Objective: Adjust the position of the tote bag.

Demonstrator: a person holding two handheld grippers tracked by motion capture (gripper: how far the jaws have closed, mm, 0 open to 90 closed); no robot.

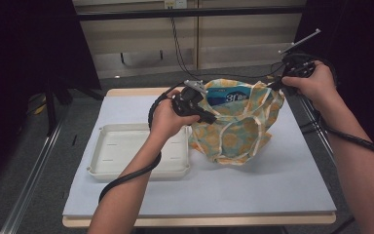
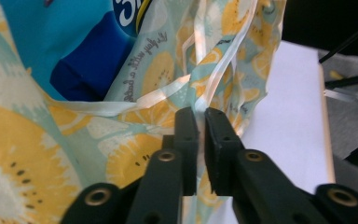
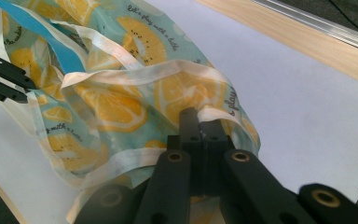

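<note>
Both hands are holding the bag [image 1: 238, 124] up by its rim over the middle of the table [image 1: 253, 185], right of centre. It's a thin bag printed with lemon slices on pale teal, with white trim and white straps.

Left gripper [image 1: 209, 117] is sitting at the bag's near-left edge. In the left gripper view its jaws are nearly together, pinching a white strap [image 2: 200, 100] and the fabric edge between them, so it's clamped on the bag. The bag is filling the space ahead and to the left of those jaws.

Right gripper [image 1: 278, 84] is at the bag's far-right top corner, raised higher than the left one. In the right gripper view the jaws are pressed tight together with the white trim [image 3: 214, 113] caught between them, so it's gripping the bag too. From there the bag is hanging away to the left and forward of the jaws.

The mouth of the bag is being held open between the two grippers. A blue packet [image 1: 229, 95] with white lettering is showing inside, toward the far side; the left gripper view is showing it deep in the bag, up and left of the jaws.

A white tray [image 1: 126, 146] is lying flat on the table just left of the bag, under the left forearm. The bag's lower end is resting on the table right beside the tray's right rim; can't tell whether they're touching.
</note>
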